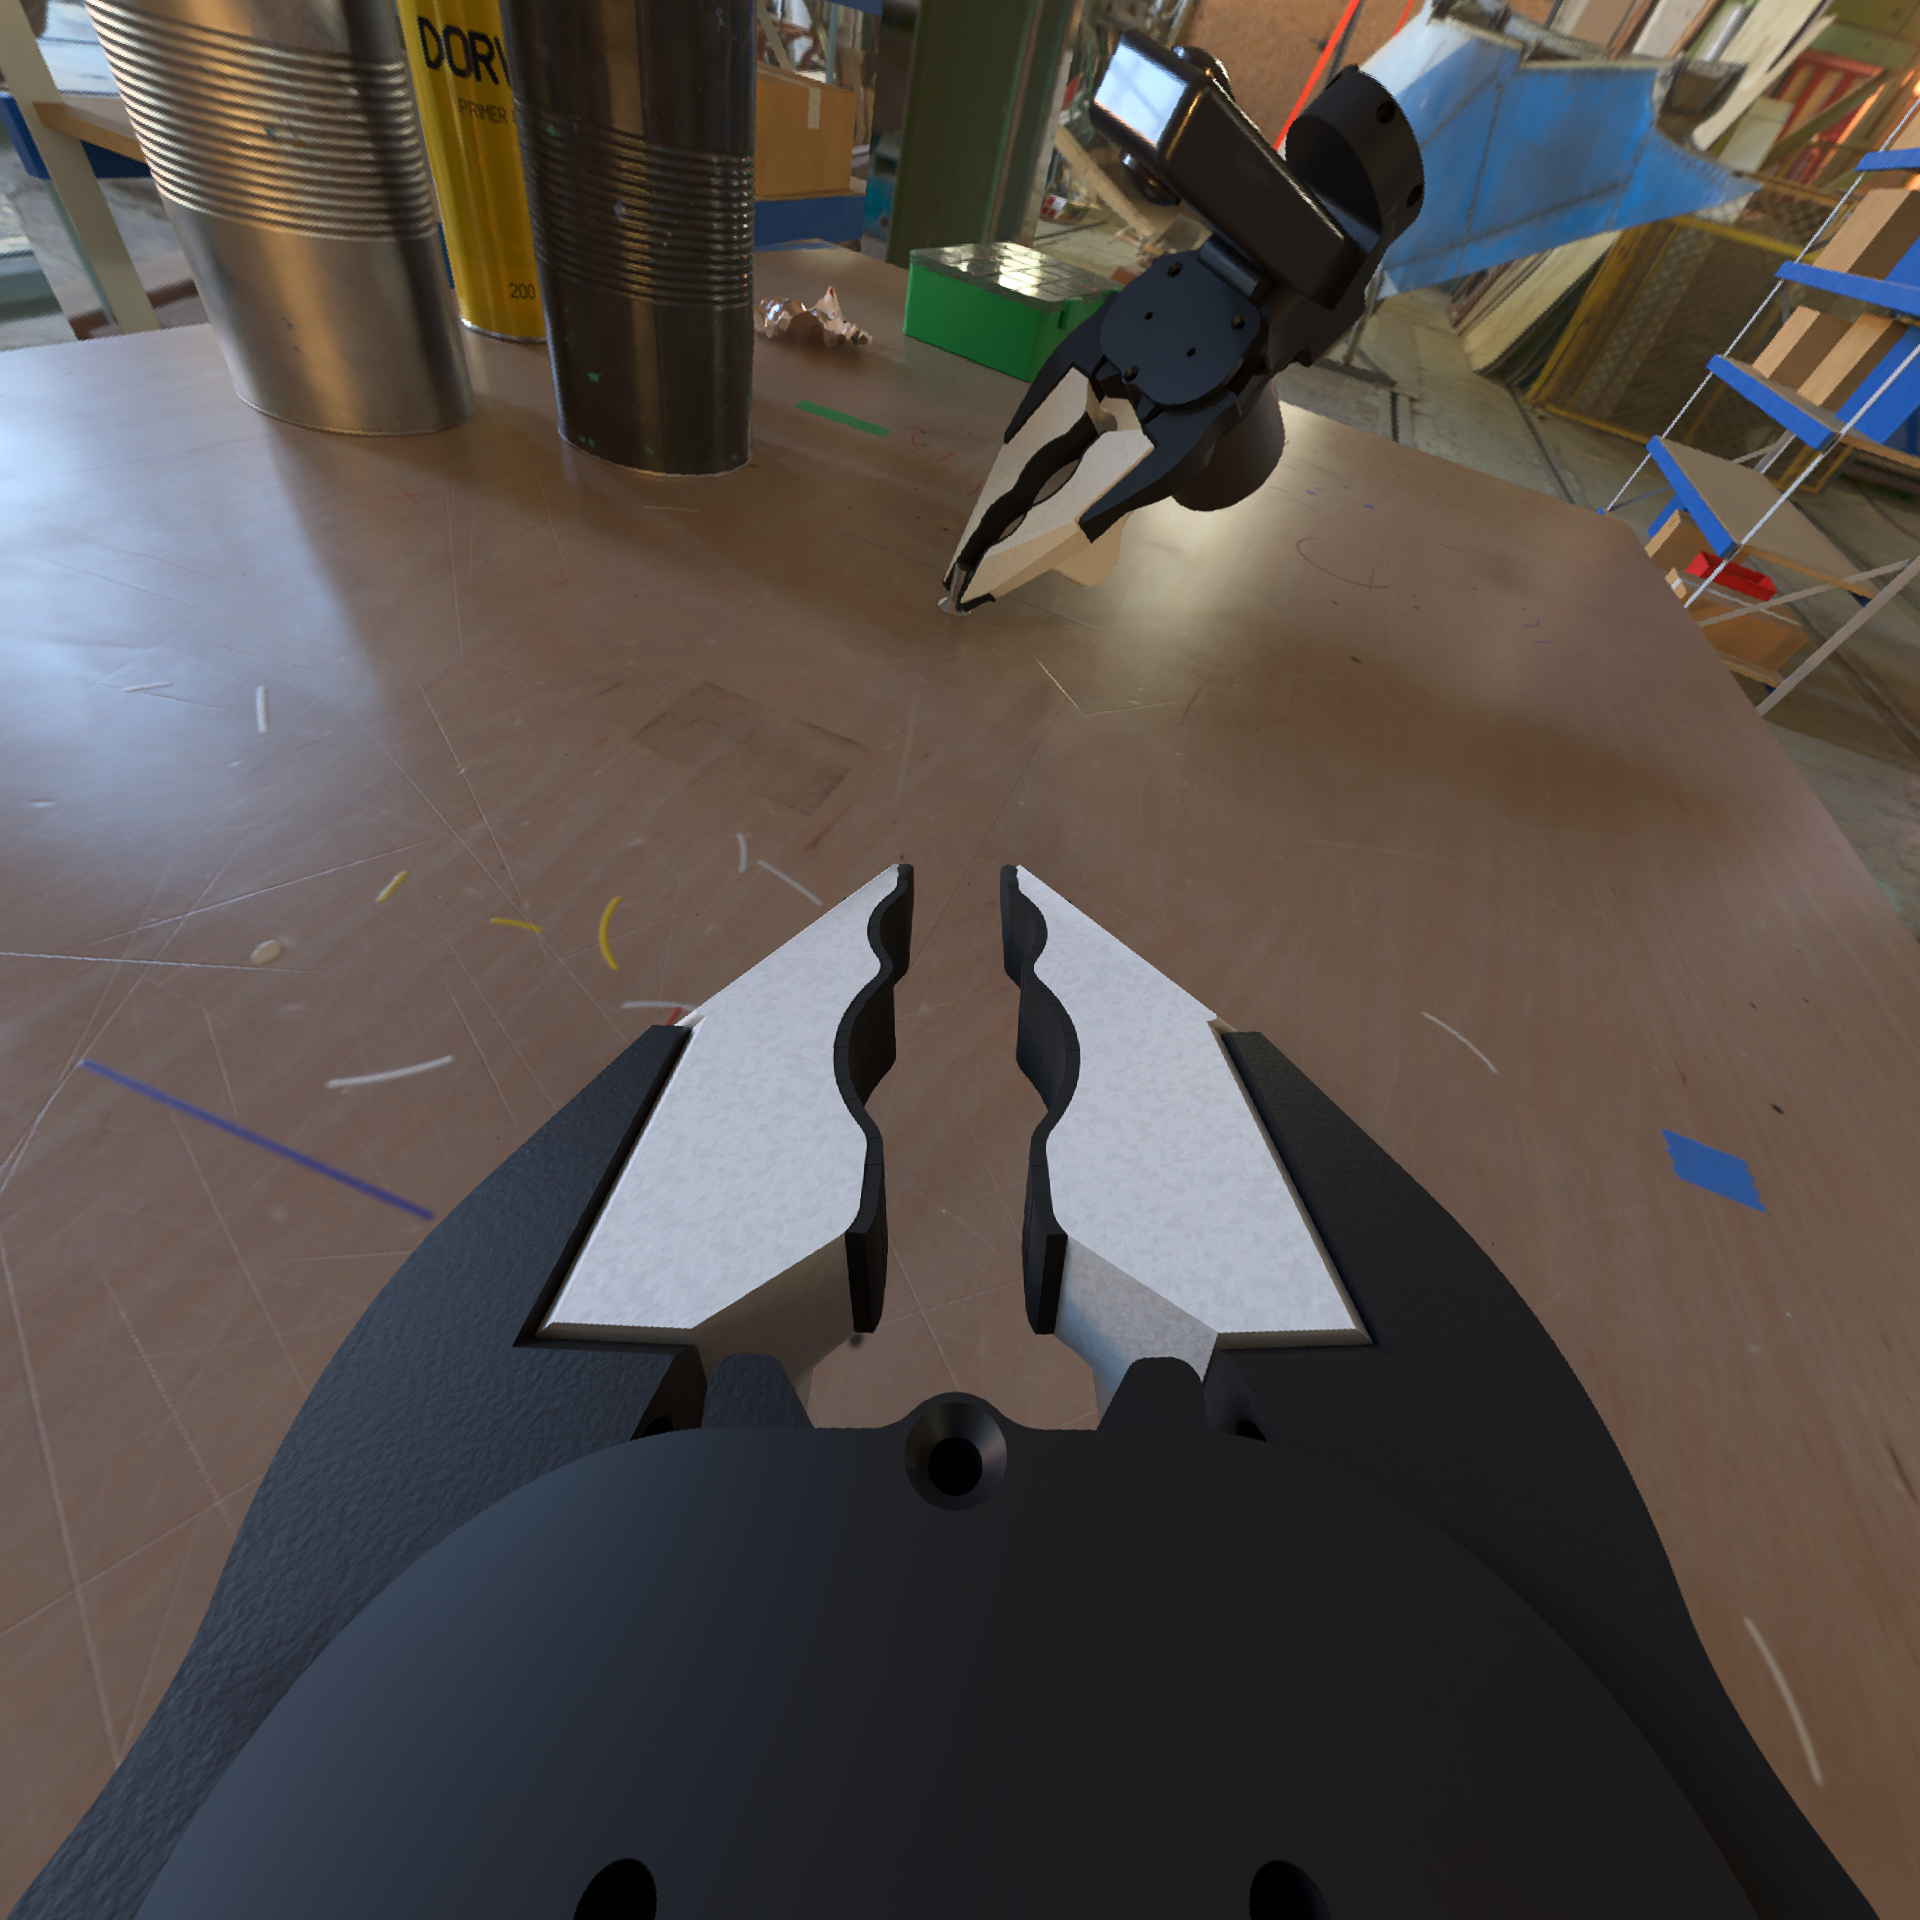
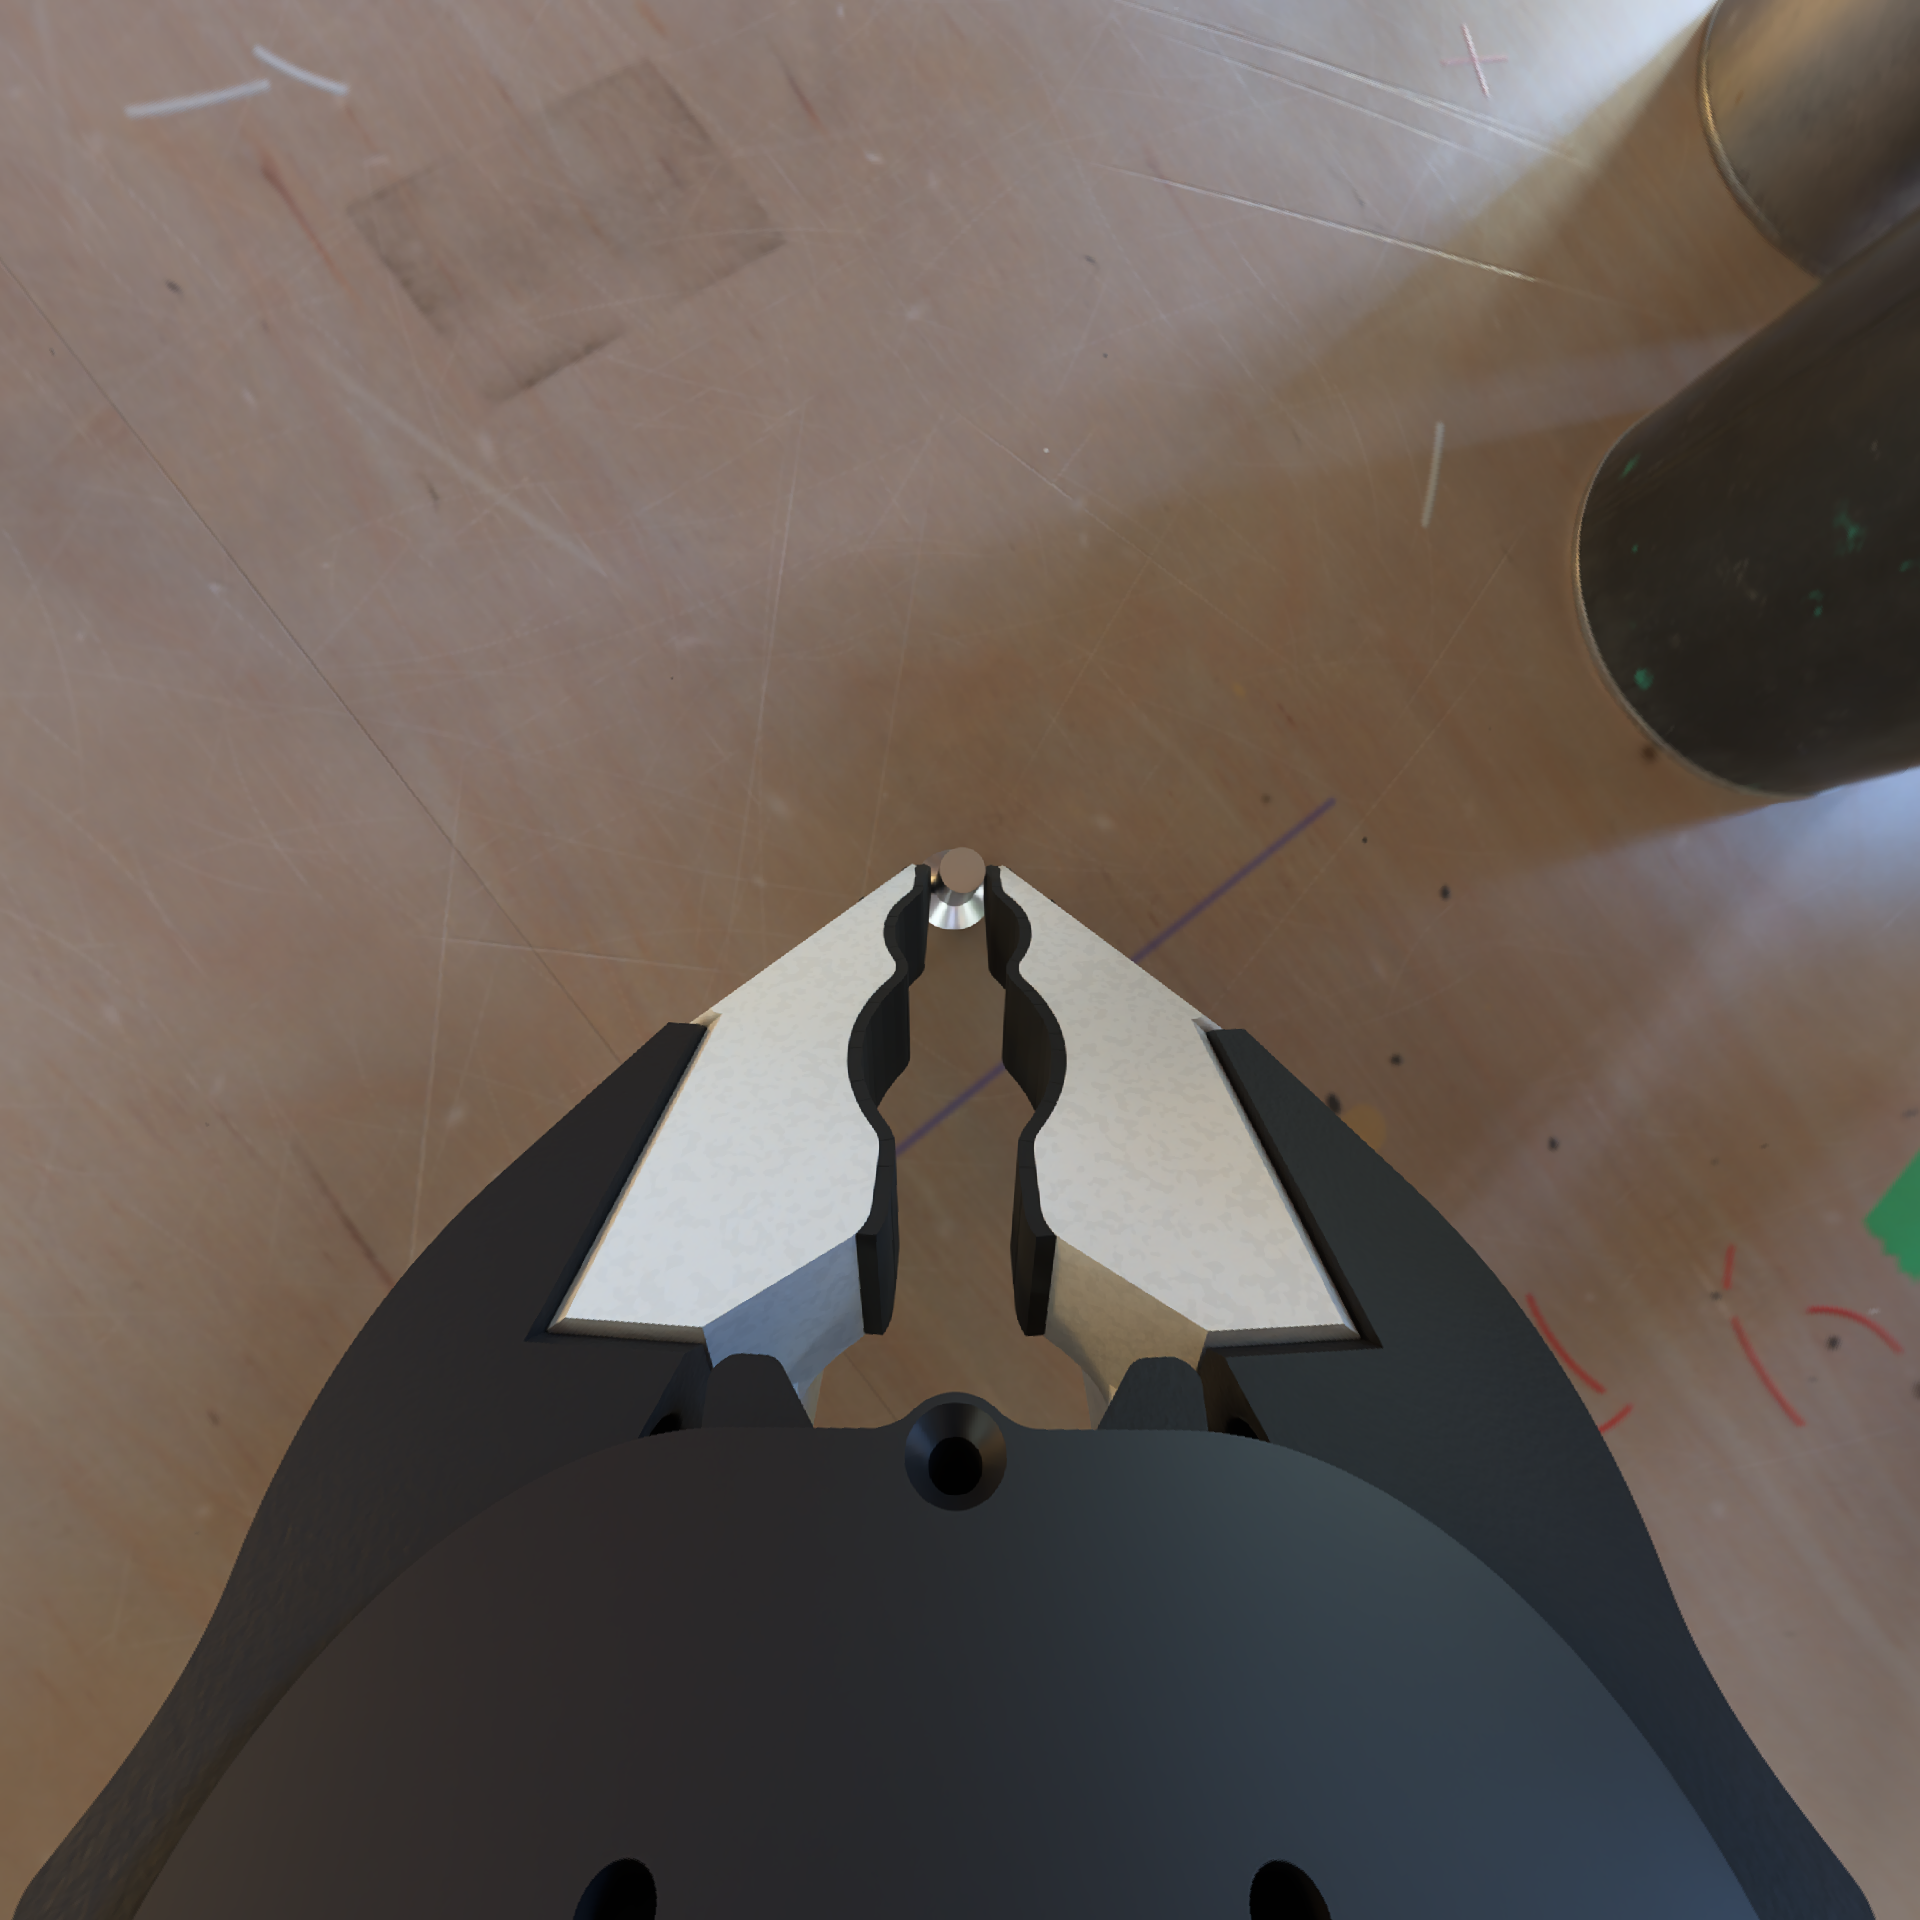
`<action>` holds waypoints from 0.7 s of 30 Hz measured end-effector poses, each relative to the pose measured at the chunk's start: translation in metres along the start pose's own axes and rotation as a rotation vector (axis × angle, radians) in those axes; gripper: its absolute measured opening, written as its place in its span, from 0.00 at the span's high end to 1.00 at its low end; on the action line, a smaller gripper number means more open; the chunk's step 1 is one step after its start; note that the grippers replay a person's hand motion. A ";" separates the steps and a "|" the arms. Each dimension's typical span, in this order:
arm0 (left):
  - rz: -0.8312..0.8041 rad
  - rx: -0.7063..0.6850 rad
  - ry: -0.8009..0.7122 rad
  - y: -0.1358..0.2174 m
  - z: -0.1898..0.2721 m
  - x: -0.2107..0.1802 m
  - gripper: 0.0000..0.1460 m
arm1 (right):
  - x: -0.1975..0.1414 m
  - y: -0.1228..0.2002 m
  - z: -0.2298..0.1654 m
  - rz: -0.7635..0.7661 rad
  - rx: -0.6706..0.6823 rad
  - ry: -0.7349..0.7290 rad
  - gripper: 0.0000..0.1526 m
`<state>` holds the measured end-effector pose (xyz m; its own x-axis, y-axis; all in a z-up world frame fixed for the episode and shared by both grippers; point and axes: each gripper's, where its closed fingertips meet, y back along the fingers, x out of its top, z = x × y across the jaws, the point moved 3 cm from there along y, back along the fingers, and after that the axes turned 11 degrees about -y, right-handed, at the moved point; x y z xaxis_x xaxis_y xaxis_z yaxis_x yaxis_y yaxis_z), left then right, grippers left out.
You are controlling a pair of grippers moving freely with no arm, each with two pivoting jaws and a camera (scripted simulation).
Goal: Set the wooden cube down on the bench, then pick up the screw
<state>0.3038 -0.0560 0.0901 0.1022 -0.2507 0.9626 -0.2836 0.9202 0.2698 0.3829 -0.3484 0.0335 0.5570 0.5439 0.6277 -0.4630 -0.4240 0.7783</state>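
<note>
A small silver screw (image 2: 958, 891) sits pinched between the tips of my right gripper (image 2: 956, 875), which is shut on it, right at the brown bench (image 2: 520, 623). In the left wrist view the right gripper (image 1: 958, 597) leans down with its tips at the bench (image 1: 1351, 831), and the screw (image 1: 949, 605) barely shows there. A light wooden cube (image 1: 1093, 561) rests on the bench just behind that gripper, mostly hidden by one finger. My left gripper (image 1: 956, 883) is open and empty, hovering over the bench well short of the right one.
Two metal cans (image 1: 301, 208) (image 1: 644, 239) and a yellow can (image 1: 468, 156) stand at the back left. A green box (image 1: 987, 301) and crumpled foil (image 1: 810, 317) lie behind. The dark can (image 2: 1766, 571) stands right of the screw. The bench ends at right by shelving (image 1: 1787, 447).
</note>
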 end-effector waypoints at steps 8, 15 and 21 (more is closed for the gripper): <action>-0.030 -0.022 -0.071 -0.005 0.010 -0.001 0.90 | 0.034 0.028 -0.044 0.173 0.068 0.117 0.95; 0.060 -0.131 -0.289 -0.018 0.051 0.015 0.89 | 0.077 0.053 -0.199 0.454 0.436 0.328 0.95; 0.100 -0.238 -0.228 -0.014 0.066 0.017 0.90 | 0.079 0.040 -0.234 0.418 0.409 0.522 0.95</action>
<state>0.2462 -0.0932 0.1043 -0.1386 -0.1915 0.9717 -0.0485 0.9813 0.1864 0.2471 -0.1526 0.1107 -0.0512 0.5077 0.8600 -0.2159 -0.8464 0.4869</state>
